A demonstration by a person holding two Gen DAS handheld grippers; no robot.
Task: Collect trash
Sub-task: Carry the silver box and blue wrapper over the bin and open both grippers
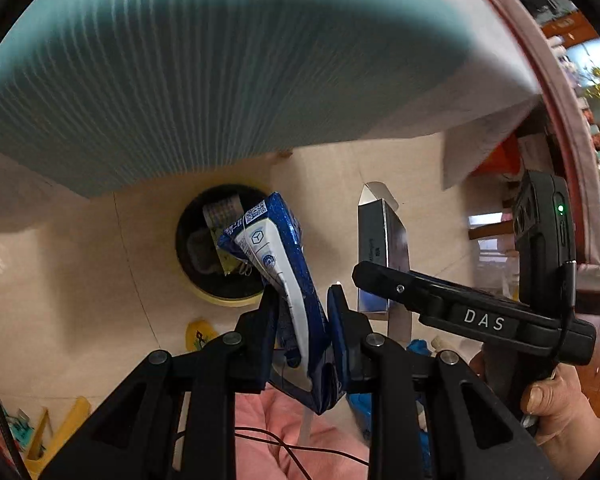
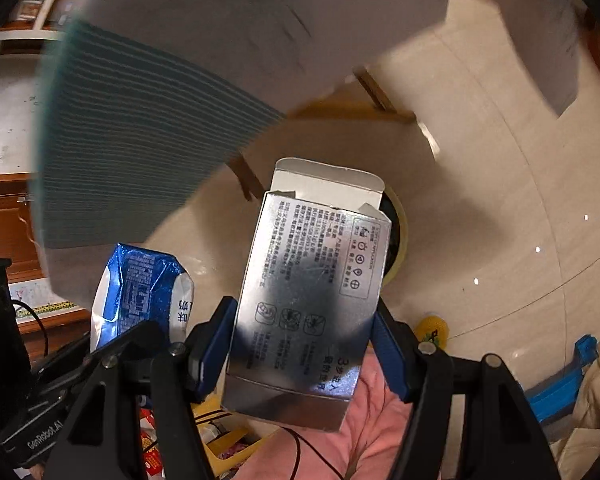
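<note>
Black linkage grippers with silver pivot screws, blue-padded jaws, white "DAS" lettering.

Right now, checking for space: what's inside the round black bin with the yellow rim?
Round black bin holds crumpled wrappers; the blue-and-white carton covers its right side.

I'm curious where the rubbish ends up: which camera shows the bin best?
The left wrist view: the yellow-rimmed bin shows its open mouth with scraps inside, below the blue carton. In the right wrist view the silver box hides nearly all of it.
</note>
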